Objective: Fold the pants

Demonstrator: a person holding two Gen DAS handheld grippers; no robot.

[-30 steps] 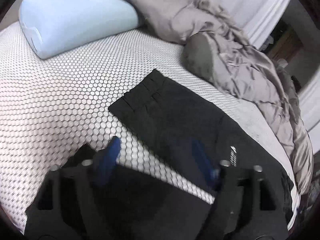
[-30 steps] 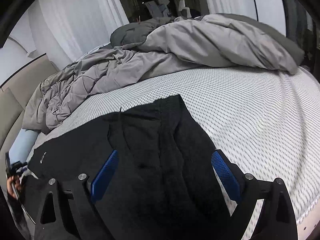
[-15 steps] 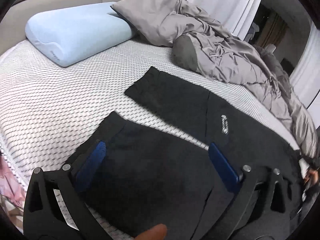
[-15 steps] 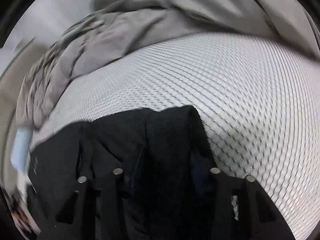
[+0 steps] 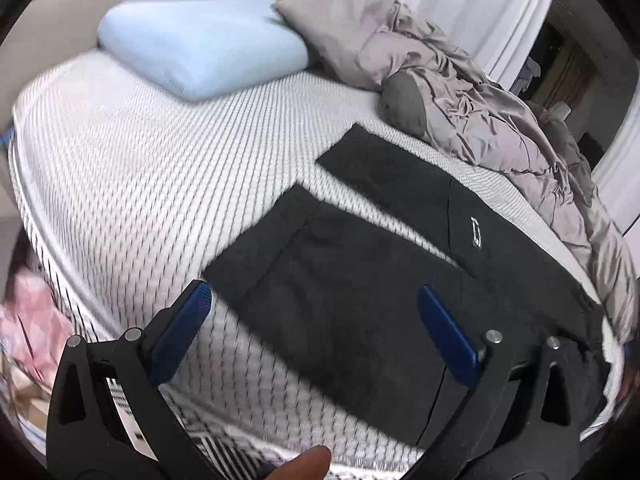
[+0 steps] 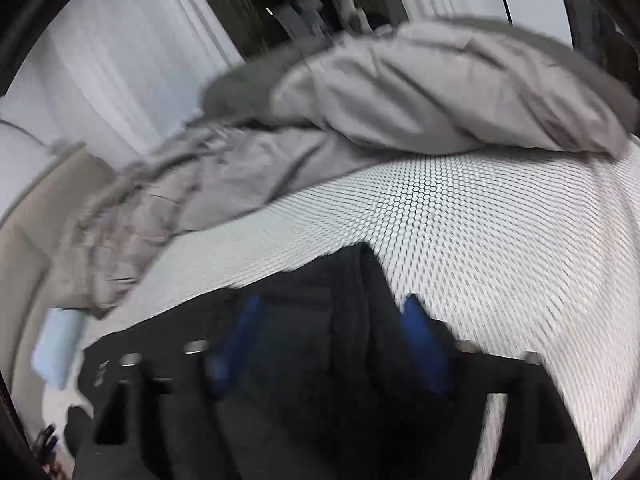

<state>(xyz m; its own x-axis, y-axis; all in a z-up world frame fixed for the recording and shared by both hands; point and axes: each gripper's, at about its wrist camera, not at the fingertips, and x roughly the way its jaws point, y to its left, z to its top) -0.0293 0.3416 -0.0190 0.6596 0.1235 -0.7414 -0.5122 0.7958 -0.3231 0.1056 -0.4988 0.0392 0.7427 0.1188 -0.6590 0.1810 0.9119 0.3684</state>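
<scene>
Black pants (image 5: 360,280) lie spread flat on the bed (image 5: 140,168), its white cover printed with a honeycomb pattern — both legs stretch toward the light blue pillow (image 5: 204,44), split apart with a wedge of cover showing between them. My left gripper (image 5: 316,328) hovers over the nearer leg with its fingers (image 5: 446,330) spread wide, gripping nothing. My right gripper (image 6: 324,344) sits low at the other end of the pants, blue fingers (image 6: 420,340) parted and the dark cloth lying between them; the view is blurred, so I cannot tell whether they touch the fabric. Behind the pants a rumpled grey duvet (image 6: 400,96) is heaped along the far side of the bed.
</scene>
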